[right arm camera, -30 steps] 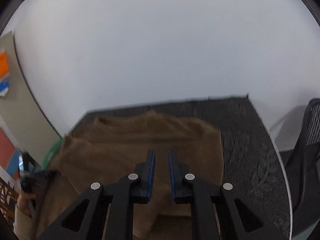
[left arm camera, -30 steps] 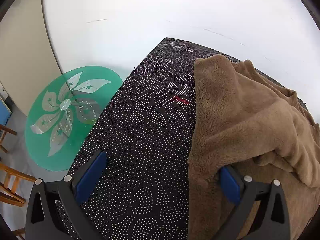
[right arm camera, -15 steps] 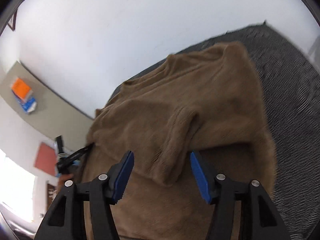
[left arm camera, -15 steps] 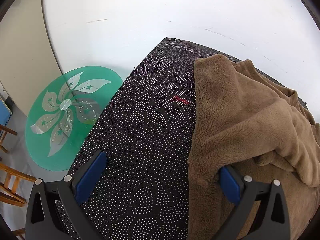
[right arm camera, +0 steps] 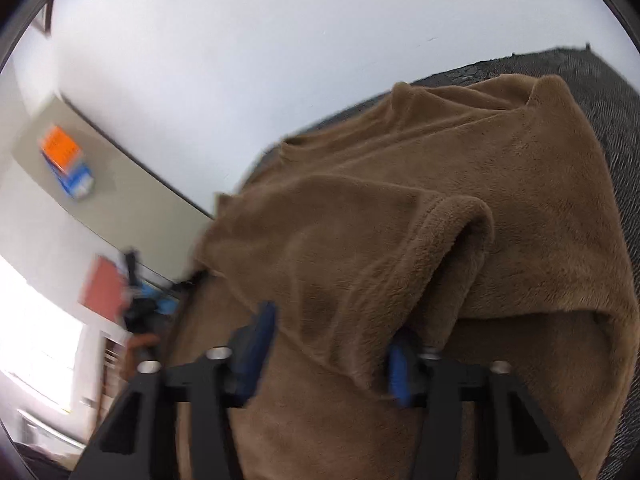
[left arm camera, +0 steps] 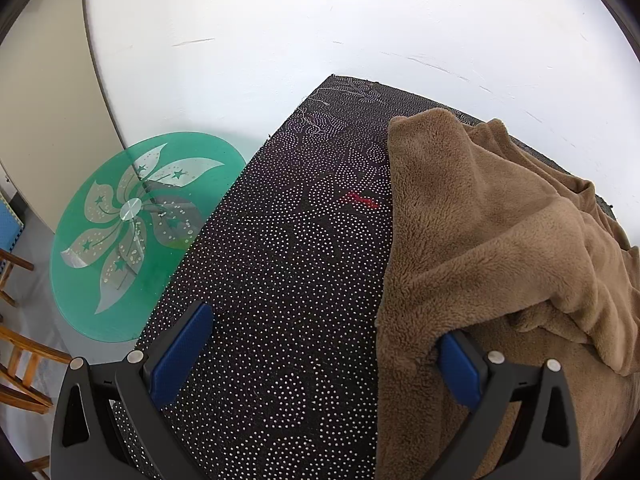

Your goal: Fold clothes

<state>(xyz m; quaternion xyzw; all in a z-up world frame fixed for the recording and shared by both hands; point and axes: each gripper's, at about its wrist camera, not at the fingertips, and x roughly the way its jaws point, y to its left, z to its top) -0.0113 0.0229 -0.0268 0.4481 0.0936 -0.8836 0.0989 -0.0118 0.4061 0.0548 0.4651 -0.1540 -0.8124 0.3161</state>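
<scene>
A brown fleece garment (left arm camera: 500,240) lies on a table under a black dotted cloth (left arm camera: 280,260), with a sleeve folded across its body (right arm camera: 340,248). My left gripper (left arm camera: 322,326) is open wide at the garment's left edge. Its right finger (left arm camera: 460,364) is tucked under the fleece hem and its left finger hangs over bare cloth. My right gripper (right arm camera: 334,326) points down at the garment (right arm camera: 500,184) and straddles the folded sleeve. Its jaws are closing with that bunched fleece between them, and the pads still stand apart. This view is blurred.
A round green glass table (left arm camera: 136,232) with a flower pattern stands on the floor left of the cloth. Wooden chair parts (left arm camera: 24,360) show at the far left. A small red mark (left arm camera: 362,200) sits on the cloth. White wall lies behind the table's far edge.
My right gripper went from shut to open, tipped downward and dropped onto the garment, and now has the folded sleeve between its fingers. My left gripper and the fleece edge have not moved.
</scene>
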